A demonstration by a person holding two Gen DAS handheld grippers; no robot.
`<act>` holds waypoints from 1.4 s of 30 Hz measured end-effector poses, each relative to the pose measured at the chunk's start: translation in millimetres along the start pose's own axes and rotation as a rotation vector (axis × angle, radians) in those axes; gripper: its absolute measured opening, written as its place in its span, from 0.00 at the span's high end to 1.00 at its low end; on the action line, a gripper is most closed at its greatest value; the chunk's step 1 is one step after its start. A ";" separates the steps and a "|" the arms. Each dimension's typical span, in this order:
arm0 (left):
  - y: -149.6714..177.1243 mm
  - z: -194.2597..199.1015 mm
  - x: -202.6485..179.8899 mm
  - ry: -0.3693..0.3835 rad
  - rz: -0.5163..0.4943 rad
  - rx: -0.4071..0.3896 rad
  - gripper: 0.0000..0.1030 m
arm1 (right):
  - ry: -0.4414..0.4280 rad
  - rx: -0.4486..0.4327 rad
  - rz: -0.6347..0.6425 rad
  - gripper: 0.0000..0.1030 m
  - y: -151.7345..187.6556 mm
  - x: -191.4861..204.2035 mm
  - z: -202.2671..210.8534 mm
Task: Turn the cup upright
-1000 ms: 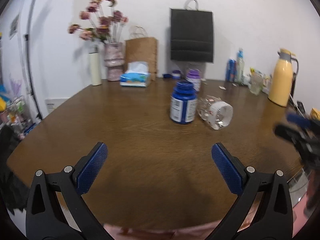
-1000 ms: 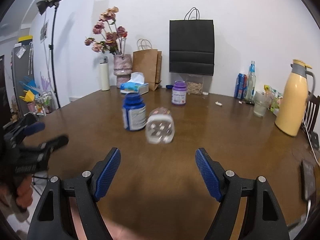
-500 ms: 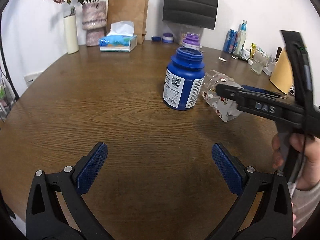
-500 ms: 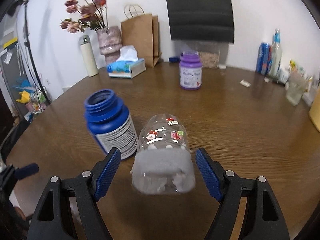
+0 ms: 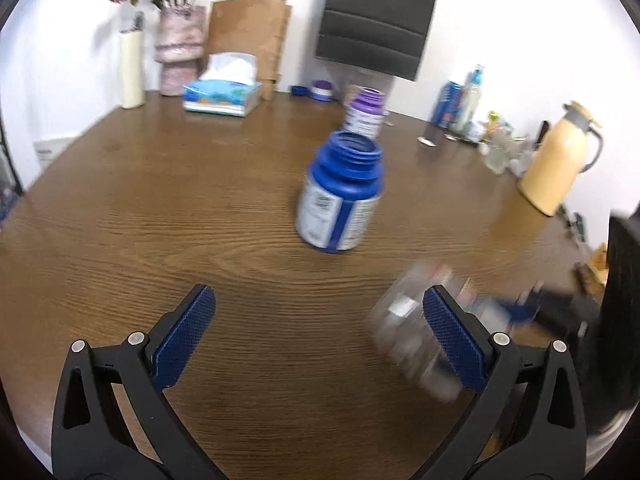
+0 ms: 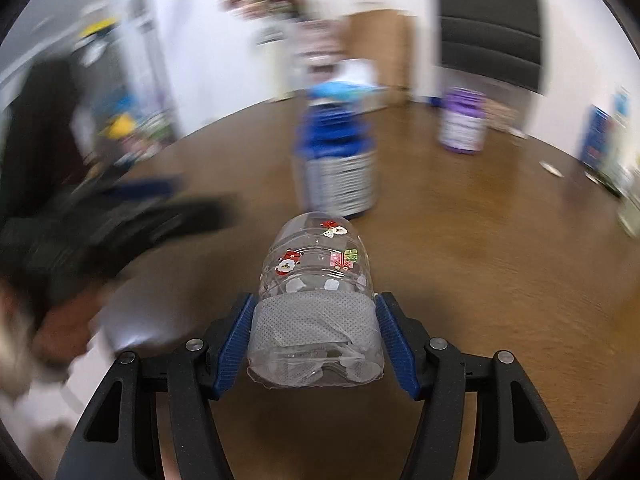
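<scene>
The clear plastic cup (image 6: 316,304) with Christmas stickers and a grey band near its rim lies on its side, mouth toward the camera. My right gripper (image 6: 316,340) is shut on the cup at the banded end, blue pads on both sides. In the left wrist view the cup (image 5: 408,328) is a blur at lower right, partly behind my right finger, with the right gripper's blurred blue tip beside it. My left gripper (image 5: 318,336) is open and empty above the wooden table (image 5: 160,216).
An open blue bottle (image 5: 340,196) stands mid-table, just beyond the cup. A purple jar (image 5: 365,117), tissue box (image 5: 222,94), flower vase (image 5: 178,50), paper bags, drink bottles and a yellow thermos (image 5: 554,160) line the far edge and right side.
My right gripper closed on the cup and has pulled it away from the blue bottle, toward the near right. The left gripper stayed open and drew back a little.
</scene>
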State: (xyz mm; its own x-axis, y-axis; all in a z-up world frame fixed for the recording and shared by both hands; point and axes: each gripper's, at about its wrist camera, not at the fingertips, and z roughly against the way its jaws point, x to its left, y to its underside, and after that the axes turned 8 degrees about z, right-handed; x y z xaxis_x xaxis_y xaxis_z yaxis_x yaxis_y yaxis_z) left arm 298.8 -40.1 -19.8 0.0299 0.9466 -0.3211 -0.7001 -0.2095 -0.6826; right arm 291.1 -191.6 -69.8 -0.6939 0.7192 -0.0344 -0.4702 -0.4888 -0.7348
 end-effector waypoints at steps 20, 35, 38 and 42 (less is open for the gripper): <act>23.9 -10.8 -20.3 -0.167 -0.079 0.022 0.35 | 0.158 0.011 -0.147 0.22 29.5 -30.5 15.3; 32.8 -52.6 -81.0 -0.051 -0.275 0.329 0.41 | 0.244 -0.074 -0.332 0.22 59.7 -64.9 68.1; 31.5 -51.4 -83.1 -0.032 -0.268 0.304 0.44 | 0.253 -0.088 -0.355 0.22 67.4 -70.9 79.6; 24.8 -39.4 -83.9 -0.021 -0.247 0.233 0.44 | 0.240 -0.116 -0.383 0.22 70.6 -78.8 89.6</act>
State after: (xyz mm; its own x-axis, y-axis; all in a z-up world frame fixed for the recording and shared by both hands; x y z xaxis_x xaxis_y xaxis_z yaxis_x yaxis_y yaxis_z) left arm 307.1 -134.3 -35.7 0.2058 0.9670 -0.1501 -0.8177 0.0857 -0.5692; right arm 263.8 -327.1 -58.2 -0.3297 0.9378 0.1082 -0.5946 -0.1172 -0.7955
